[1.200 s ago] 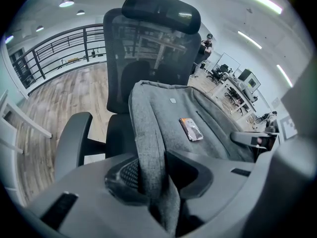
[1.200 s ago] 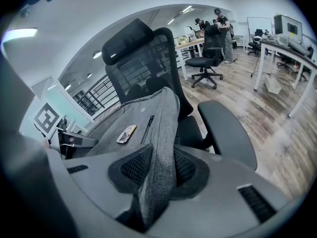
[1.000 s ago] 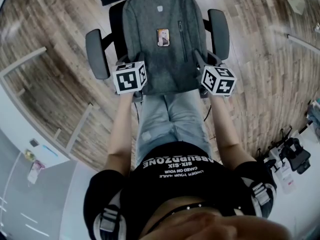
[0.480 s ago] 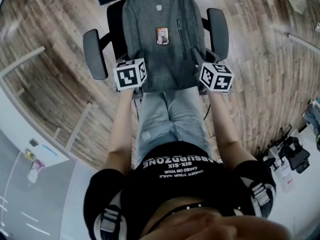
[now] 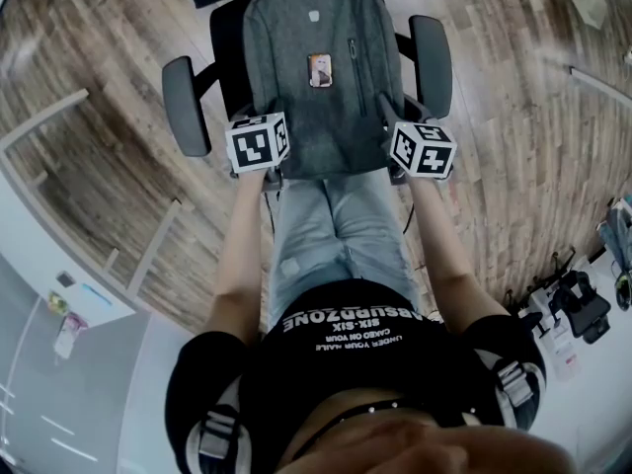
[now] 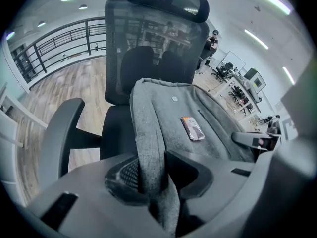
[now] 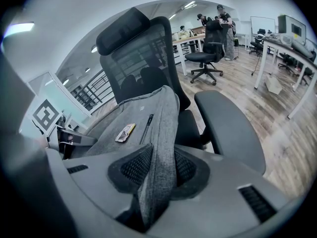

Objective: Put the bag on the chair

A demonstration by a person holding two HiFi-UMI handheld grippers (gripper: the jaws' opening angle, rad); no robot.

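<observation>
The left gripper [image 6: 156,182] and right gripper [image 7: 156,170] are each clamping a side edge of the bag [image 6: 198,113], which is leaning on the chair [image 6: 148,58] back; letting go too early is risking it sliding off the seat

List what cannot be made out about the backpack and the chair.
Whether the grey fabric backpack rests on the seat of the black mesh office chair: in the head view the bag itself covers that spot; the left gripper and the right gripper block it in their own views.
The small rectangular label on the backpack: too small to read in every view.
The chair's base: hidden in the head view by bag and legs.
</observation>
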